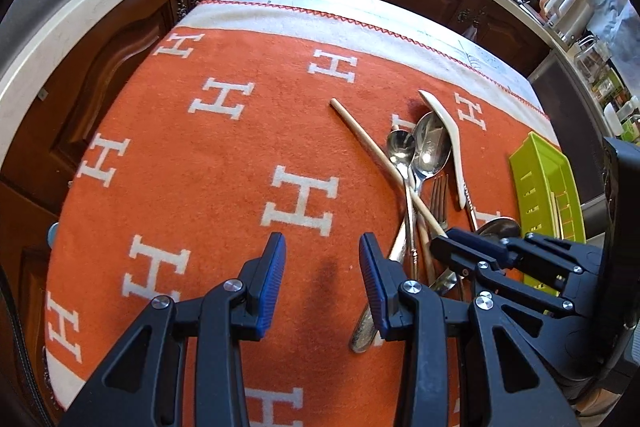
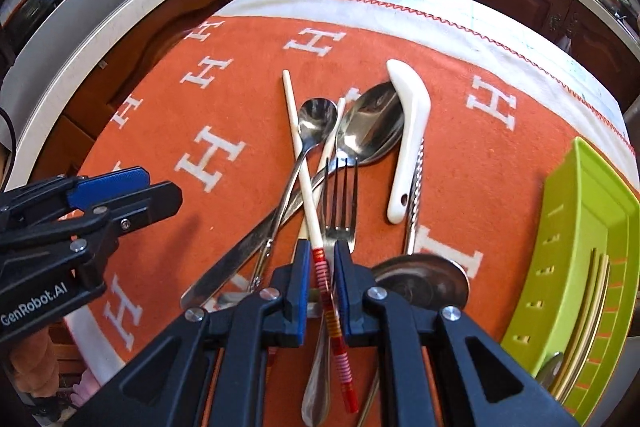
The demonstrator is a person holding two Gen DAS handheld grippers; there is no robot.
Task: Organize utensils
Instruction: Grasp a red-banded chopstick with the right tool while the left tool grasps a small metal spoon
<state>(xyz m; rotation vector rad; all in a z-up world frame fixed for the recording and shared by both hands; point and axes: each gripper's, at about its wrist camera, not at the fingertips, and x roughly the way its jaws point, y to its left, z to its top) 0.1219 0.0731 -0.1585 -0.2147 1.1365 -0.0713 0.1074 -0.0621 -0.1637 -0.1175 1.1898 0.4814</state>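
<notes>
A pile of utensils lies on the orange cloth (image 1: 224,155): a chopstick (image 2: 298,147) with a red-striped end, a small steel spoon (image 2: 318,117), a large steel spoon (image 2: 372,123), a fork (image 2: 339,203), a white ceramic spoon (image 2: 412,131) and a ladle (image 2: 424,281). My right gripper (image 2: 322,261) straddles the chopstick's striped part, its pads close on either side; contact is not clear. My left gripper (image 1: 322,259) is open and empty over bare cloth, left of the pile (image 1: 420,163). The right gripper (image 1: 472,251) also shows in the left wrist view.
A green slotted tray (image 2: 576,227) stands at the right table edge with chopsticks and a spoon in it; it also shows in the left wrist view (image 1: 540,183). Dark wood cabinets and a pale countertop (image 1: 80,11) surround the table.
</notes>
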